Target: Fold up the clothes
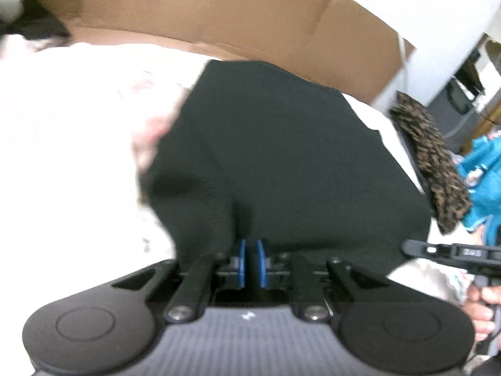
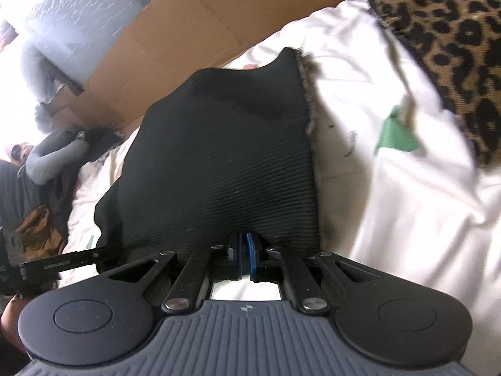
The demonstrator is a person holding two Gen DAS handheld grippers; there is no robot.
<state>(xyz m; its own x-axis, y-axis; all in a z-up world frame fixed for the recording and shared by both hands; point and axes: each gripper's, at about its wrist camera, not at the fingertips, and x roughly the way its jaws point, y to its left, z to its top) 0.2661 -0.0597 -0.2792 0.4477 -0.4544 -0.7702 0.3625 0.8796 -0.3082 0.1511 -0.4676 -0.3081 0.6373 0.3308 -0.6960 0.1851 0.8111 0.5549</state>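
Left gripper (image 1: pixel 251 261): at the bottom centre of your left wrist view, its blue pads (image 1: pixel 241 260) are drawn nearly together, pinching the near edge of the black garment (image 1: pixel 281 156).
Right gripper (image 2: pixel 245 258): at the bottom centre of your right wrist view, its pads are pressed close on the same ribbed black cloth, which bunches up just above them.
Black garment: it fills the middle of both views, lifted at the near edge and spreading away over the white sheet (image 2: pixel 407 203); a frayed paler hem runs down its right side in your right wrist view.
Your hands: one hand (image 1: pixel 483 310) shows at the lower right of the left view, gripping the other tool's handle.
Green scrap (image 2: pixel 399 134): lies on the sheet, right of the garment, apart from it.
Leopard-print fabric (image 2: pixel 444 37): upper right, at the sheet's far edge.
Cardboard box (image 1: pixel 203 9): across the top, behind the sheet.
Teal cloth (image 1: pixel 482 181): right edge of the left view, blurred.
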